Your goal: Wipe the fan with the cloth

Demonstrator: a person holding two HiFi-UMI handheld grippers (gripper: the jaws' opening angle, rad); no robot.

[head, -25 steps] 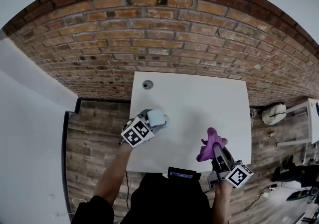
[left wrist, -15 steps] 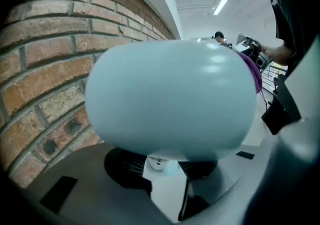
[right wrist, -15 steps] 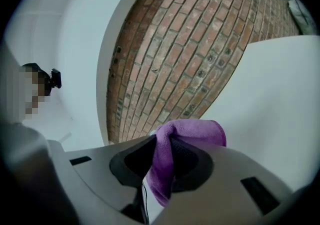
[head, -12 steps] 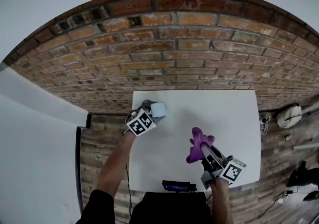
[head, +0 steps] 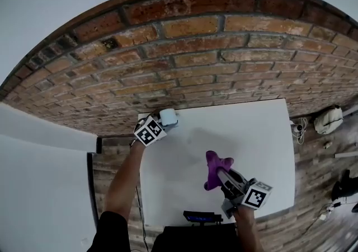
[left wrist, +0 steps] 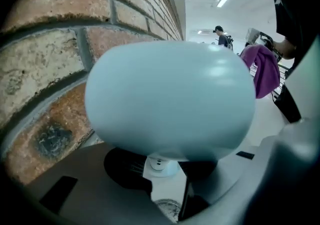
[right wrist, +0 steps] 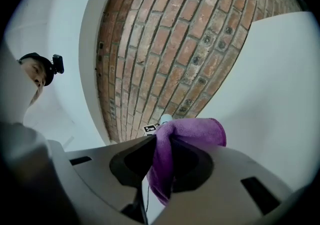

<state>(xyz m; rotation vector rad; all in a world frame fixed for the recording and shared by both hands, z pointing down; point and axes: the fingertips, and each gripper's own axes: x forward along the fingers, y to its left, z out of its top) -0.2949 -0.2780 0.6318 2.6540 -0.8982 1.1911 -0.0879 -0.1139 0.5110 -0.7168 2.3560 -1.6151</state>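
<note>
A small pale blue fan (head: 169, 116) hangs over the far left corner of the white table (head: 257, 133), close to the brick wall. My left gripper (head: 163, 121) is shut on it. In the left gripper view the fan's rounded body (left wrist: 170, 99) fills the picture, and its white neck sits between the jaws of the left gripper (left wrist: 167, 169). Over the table's near middle, my right gripper (head: 221, 176) is shut on a purple cloth (head: 215, 168). The cloth (right wrist: 192, 131) folds over the jaws of the right gripper (right wrist: 162, 161). The fan (right wrist: 165, 118) shows small and far off there.
The brick wall (head: 184, 60) runs along the table's far edge. A dark device (head: 199, 217) lies at the near edge. A white bag (head: 327, 119) and cables lie on the wooden floor at the right. A white partition (head: 39, 133) stands at the left.
My left gripper has carried the fan from the table's left edge to its far left corner by the wall. My right gripper has shifted left with the cloth. The head view has tilted up.
</note>
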